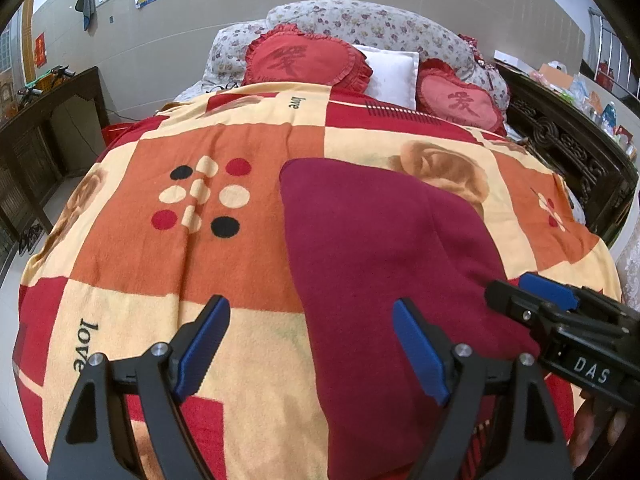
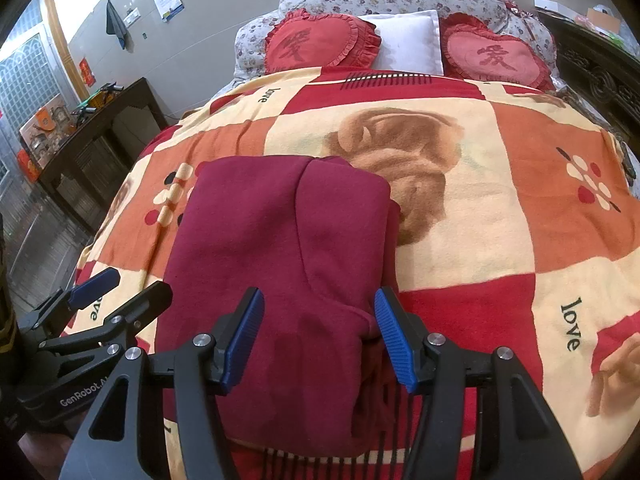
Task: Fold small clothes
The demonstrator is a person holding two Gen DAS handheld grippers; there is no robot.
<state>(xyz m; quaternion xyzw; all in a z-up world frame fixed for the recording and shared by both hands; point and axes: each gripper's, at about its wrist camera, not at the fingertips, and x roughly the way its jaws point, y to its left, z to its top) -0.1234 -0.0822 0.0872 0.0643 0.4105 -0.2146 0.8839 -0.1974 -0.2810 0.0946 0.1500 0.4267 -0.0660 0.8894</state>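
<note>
Garment (image 2: 280, 248): folded, flat on blanket (image 2: 480, 184) | left gripper (image 1: 310, 344): released, near-left edge | right gripper (image 2: 318, 334): released, straddling near-right fold

Even soft indoor light, faint shadows, sharp centre, strong fisheye bending, dark vignetted corners

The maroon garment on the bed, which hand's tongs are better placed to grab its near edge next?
Probably the right tongs: open, straddling the maroon garment over its near fold. The left tongs, also open, sit toward its left edge, mostly over the blanket.
</note>
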